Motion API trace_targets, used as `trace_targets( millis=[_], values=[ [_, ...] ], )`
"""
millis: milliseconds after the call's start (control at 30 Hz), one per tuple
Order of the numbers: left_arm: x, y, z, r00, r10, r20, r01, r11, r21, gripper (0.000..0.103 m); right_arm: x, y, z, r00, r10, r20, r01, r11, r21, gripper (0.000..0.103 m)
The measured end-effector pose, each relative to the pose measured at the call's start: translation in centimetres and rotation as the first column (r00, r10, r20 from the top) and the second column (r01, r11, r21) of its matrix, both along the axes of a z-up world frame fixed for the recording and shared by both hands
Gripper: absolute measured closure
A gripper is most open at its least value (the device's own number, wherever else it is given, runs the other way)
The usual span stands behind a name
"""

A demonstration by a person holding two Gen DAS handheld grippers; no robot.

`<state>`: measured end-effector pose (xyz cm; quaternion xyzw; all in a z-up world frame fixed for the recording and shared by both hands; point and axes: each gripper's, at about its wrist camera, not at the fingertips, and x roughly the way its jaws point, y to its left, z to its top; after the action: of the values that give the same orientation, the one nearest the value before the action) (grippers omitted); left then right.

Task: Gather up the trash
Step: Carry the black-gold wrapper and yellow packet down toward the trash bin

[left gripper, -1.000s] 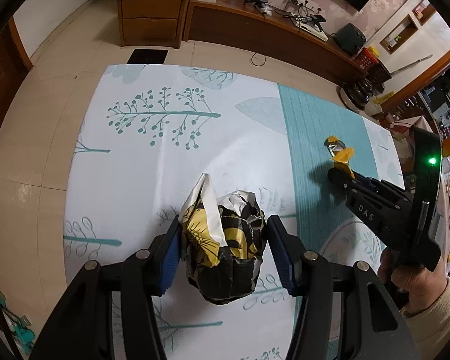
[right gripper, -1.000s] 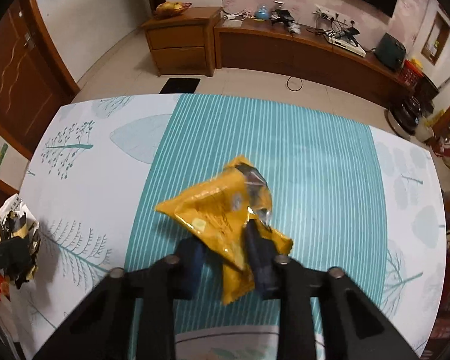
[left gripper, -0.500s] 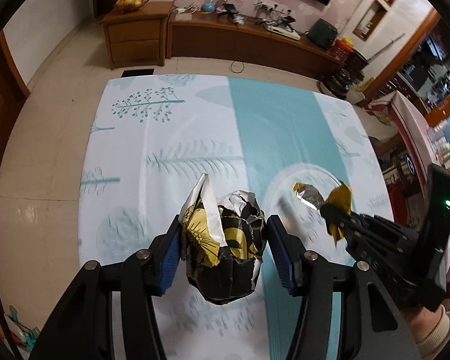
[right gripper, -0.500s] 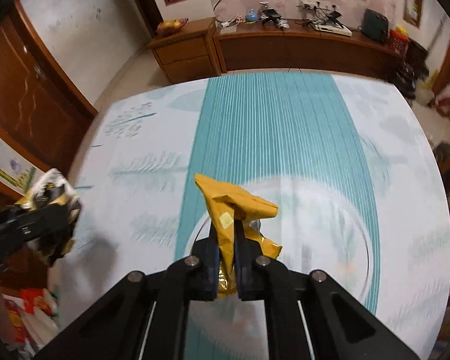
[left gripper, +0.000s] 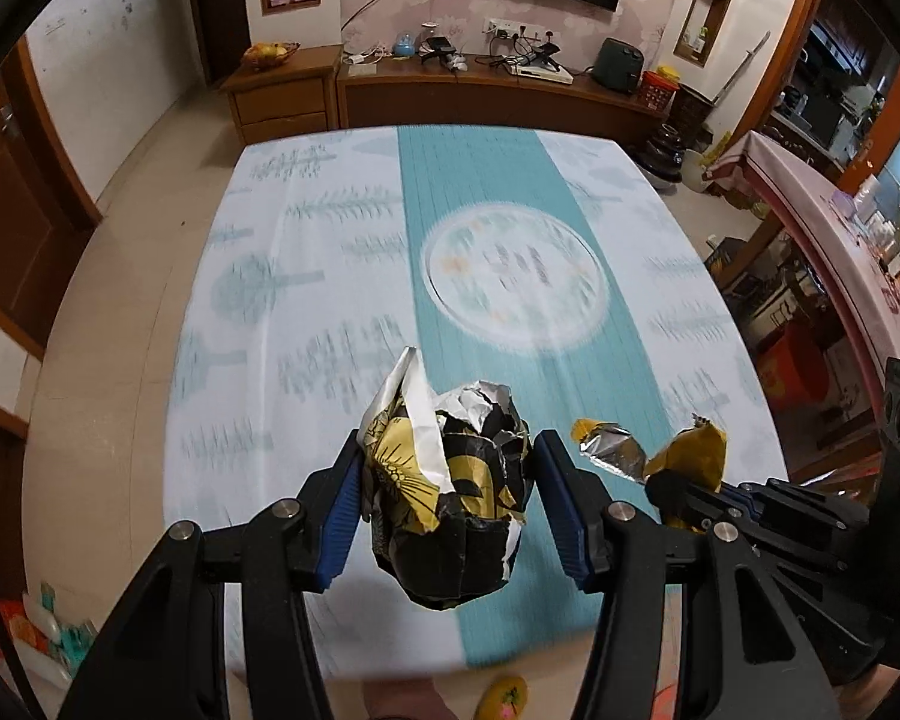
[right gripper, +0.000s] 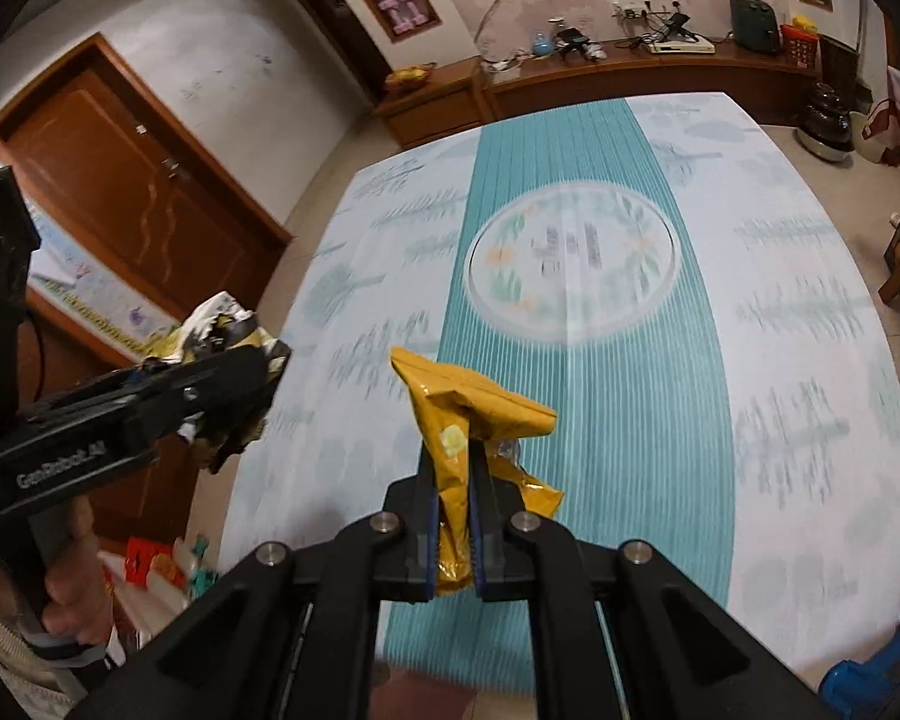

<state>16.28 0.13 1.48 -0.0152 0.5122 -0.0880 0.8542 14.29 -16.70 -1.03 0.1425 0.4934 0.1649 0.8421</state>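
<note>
My left gripper (left gripper: pixel 447 474) is shut on a crumpled black, yellow and silver wrapper (left gripper: pixel 450 492), held in the air above the near end of the table (left gripper: pixel 306 276). My right gripper (right gripper: pixel 453 480) is shut on a yellow snack wrapper (right gripper: pixel 462 420) pinched flat between its blue pads, also clear of the table. In the left wrist view the right gripper (left gripper: pixel 675 483) shows at the lower right with the yellow wrapper (left gripper: pixel 693 450) and its silver lining. In the right wrist view the left gripper (right gripper: pixel 234 378) shows at the left with the crumpled wrapper (right gripper: pixel 222 330).
A white and teal tablecloth with a round print (left gripper: pixel 513 279) covers the table. A wooden TV cabinet (left gripper: pixel 486 96) and drawer unit (left gripper: pixel 282 96) stand beyond it. A wooden door (right gripper: pixel 132 192) lies at the left. Colourful items (right gripper: pixel 162 564) sit on the floor near the table's left front corner.
Both grippers pulled back toward the table's near edge and rose, carrying their wrappers. The right gripper closed fully on the yellow wrapper and lifted it off the cloth.
</note>
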Motion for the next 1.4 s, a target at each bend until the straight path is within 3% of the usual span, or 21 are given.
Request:
trace_targets(
  millis=[300, 467, 667, 900, 1100, 1400],
  values=[
    [-13.3, -3.4, -0.7, 0.998, -0.010, -0.058, 0.012, 0.999, 0.043, 0.050, -11.9, -2.2, -0.2, 0.996, 0.074, -0.042, -0.072, 0.997, 0.031, 0.096],
    [-16.9, -4.3, -2.5, 0.993, -0.047, -0.112, 0.057, 0.994, 0.088, 0.050, -16.3, -3.0, -2.0, 0.993, 0.056, -0.106, -0.049, 0.997, 0.065, 0.096],
    [-18.1, -4.2, -7.1, 0.979, -0.071, -0.189, 0.084, 0.995, 0.058, 0.050, -18.8, -3.4, -6.0, 0.981, -0.001, -0.196, 0.018, 0.996, 0.088, 0.096],
    [-18.9, -3.5, -16.4, 0.955, -0.081, -0.285, 0.084, 0.996, -0.001, 0.049, -19.9, -2.7, -15.2, 0.943, -0.082, -0.324, 0.117, 0.989, 0.088, 0.096],
    [-17.8, -2.9, -23.6, 0.953, -0.087, -0.289, 0.077, 0.996, -0.045, 0.047, -19.3, -2.9, -24.2, 0.900, -0.173, -0.400, 0.226, 0.970, 0.088, 0.096],
    [-16.6, -2.9, -33.4, 0.958, -0.087, -0.272, 0.082, 0.996, -0.029, 0.039, -17.1, -3.0, -37.0, 0.851, -0.240, -0.467, 0.316, 0.944, 0.091, 0.092]
  ],
)
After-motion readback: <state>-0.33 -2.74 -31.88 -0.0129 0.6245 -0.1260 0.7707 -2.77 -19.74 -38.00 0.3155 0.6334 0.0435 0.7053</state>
